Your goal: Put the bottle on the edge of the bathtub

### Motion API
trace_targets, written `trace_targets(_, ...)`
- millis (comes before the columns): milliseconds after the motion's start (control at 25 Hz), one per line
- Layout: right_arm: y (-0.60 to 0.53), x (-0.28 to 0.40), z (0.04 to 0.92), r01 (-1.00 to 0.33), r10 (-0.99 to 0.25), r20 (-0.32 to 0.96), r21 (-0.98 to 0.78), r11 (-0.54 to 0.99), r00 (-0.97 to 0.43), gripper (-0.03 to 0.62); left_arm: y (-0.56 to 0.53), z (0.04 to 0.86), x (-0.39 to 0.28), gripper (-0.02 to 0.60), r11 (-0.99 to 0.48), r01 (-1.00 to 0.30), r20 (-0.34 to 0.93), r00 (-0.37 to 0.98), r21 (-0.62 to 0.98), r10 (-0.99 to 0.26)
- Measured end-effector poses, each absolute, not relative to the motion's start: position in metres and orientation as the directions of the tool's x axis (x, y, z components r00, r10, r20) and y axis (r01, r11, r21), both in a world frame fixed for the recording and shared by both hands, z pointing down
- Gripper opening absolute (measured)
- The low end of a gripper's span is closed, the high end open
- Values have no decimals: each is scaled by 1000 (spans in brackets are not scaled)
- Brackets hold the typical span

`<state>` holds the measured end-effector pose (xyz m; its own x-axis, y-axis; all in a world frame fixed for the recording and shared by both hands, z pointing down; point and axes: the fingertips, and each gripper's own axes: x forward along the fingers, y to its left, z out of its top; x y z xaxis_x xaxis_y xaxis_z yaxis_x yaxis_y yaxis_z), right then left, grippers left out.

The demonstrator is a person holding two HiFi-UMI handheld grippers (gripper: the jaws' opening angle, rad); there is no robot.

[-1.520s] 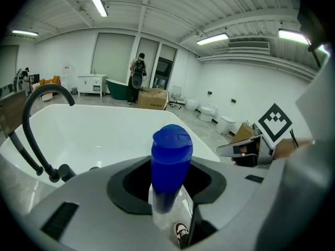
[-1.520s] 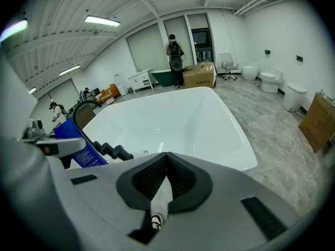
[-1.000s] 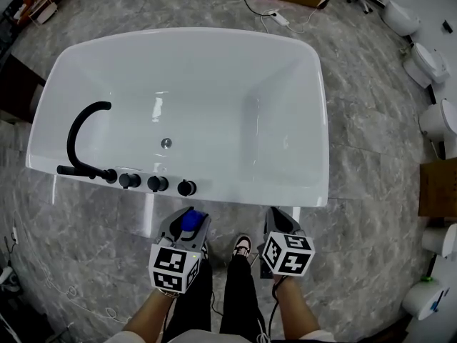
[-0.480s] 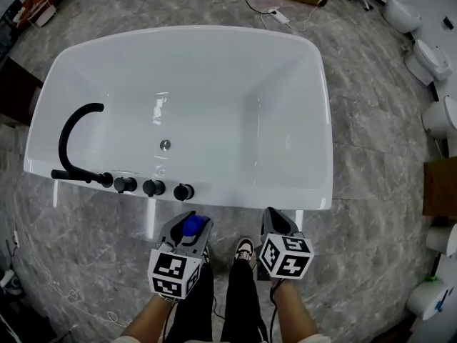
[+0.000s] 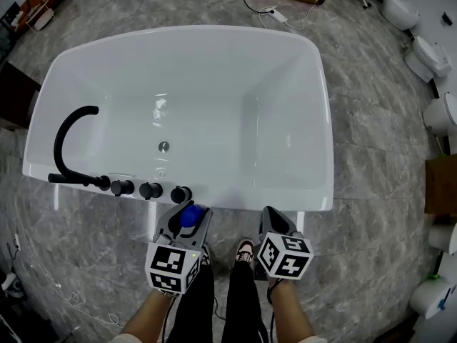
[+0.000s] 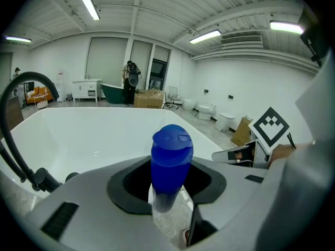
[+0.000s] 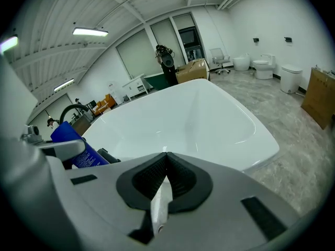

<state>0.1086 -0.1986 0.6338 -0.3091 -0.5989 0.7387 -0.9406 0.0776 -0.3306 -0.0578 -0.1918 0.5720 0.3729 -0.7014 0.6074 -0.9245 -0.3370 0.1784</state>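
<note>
Bottle [image 6: 171,156] held just outside the near rim of the bathtub [image 5: 243,195].
Left hand-held gripper [image 5: 189,219] clamps the blue-capped bottle, close to the black taps [image 5: 151,189]; right hand-held gripper [image 7: 165,160] sits closed and empty beside it.

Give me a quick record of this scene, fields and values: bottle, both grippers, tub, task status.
bottle: blue, held in left gripper
left gripper: shut on bottle, just short of bathtub near rim
right gripper: shut, empty
bathtub: white; black faucet and three knobs on near rim
task status: bottle not yet on edge
</note>
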Motion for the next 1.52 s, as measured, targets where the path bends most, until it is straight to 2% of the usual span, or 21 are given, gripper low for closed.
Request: trace_targets(1520, -193, 125, 667, -937, -592, 752, -348, 18, -291, 26, -239, 590, -41, 164, -356, -926, 560, 361, 123, -746)
